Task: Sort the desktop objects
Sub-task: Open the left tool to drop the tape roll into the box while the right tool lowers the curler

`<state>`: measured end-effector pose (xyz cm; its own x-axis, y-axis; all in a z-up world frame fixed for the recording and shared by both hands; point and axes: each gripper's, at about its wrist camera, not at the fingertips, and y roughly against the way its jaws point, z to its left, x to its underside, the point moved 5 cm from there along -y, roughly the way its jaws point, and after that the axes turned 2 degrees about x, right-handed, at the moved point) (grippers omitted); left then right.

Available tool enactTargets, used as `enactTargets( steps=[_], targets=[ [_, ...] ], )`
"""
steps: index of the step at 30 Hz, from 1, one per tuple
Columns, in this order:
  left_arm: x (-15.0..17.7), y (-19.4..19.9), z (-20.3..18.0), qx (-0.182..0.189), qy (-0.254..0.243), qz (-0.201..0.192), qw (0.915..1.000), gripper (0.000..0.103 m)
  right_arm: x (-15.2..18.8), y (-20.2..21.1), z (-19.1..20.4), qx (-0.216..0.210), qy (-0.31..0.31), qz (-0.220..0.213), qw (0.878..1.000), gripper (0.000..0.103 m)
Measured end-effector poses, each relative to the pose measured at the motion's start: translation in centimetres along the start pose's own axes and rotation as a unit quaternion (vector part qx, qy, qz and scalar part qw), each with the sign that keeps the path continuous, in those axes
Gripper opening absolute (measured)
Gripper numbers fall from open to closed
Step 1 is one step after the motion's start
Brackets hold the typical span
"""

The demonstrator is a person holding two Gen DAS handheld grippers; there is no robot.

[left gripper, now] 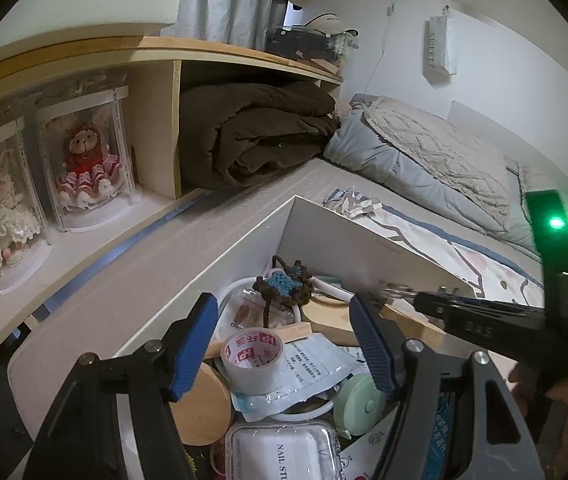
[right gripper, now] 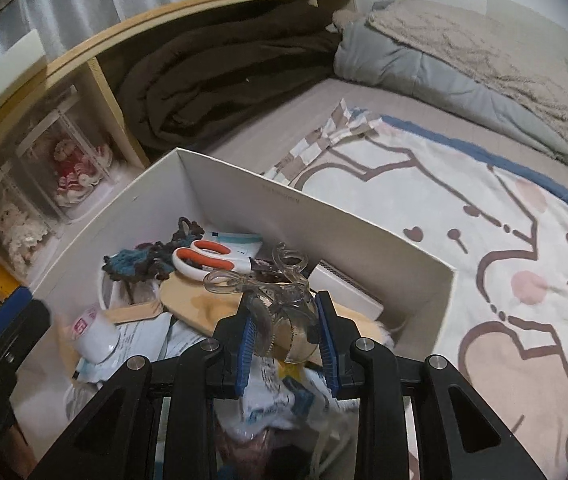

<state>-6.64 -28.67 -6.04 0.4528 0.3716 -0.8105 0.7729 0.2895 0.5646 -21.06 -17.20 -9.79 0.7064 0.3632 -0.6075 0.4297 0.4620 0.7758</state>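
The right gripper (right gripper: 284, 336) has its blue pads (right gripper: 326, 340) closed on a transparent plastic hair claw clip (right gripper: 280, 300). The clip is raised above the contents of the white box (right gripper: 244, 184), with its looped handles pointing toward 12 o'clock. In the right wrist view, the orange-handled scissors (right gripper: 208, 260) lie at 11 o'clock from the clip, on a wooden board (right gripper: 192, 300). The crocheted brown-and-blue piece (right gripper: 144, 264) lies at 10 o'clock. A tape roll (right gripper: 94, 334) rests at 9 o'clock, near the box's left wall.

The left gripper (left gripper: 284, 344) hangs above the same box (left gripper: 324, 228) with its jaws wide apart and nothing between them. In the left wrist view, the tape roll (left gripper: 253, 360) sits between the fingers. A printed plastic pouch (left gripper: 308, 372) lies directly to the roll's 3 o'clock side. A clear nail-stud case (left gripper: 284, 452) sits at 6 o'clock. The right gripper (left gripper: 484, 320) enters from 3 o'clock. The box stands on a bed beside a patterned blanket (right gripper: 484, 240).
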Motion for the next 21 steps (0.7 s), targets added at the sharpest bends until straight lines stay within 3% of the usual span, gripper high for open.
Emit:
enactTargets(
  steps=[12, 19, 21],
  targets=[
    [0.1, 0.0, -0.3, 0.000, -0.006, -0.001, 1.0000, 0.068, -0.5, -1.9, -1.9, 0.051, -0.002, 0.033, 0.998, 0.030],
    [0.1, 0.0, 0.0, 0.007, 0.004, 0.000, 1.0000, 0.068, -0.3, -1.7, -3.7, 0.113, 0.014, 0.043, 0.993, 0.029],
    [0.1, 0.0, 0.0, 0.004, 0.002, -0.001, 1.0000, 0.068, -0.5, -1.2, -3.9, 0.107, 0.012, 0.038, 0.993, 0.030]
  ],
)
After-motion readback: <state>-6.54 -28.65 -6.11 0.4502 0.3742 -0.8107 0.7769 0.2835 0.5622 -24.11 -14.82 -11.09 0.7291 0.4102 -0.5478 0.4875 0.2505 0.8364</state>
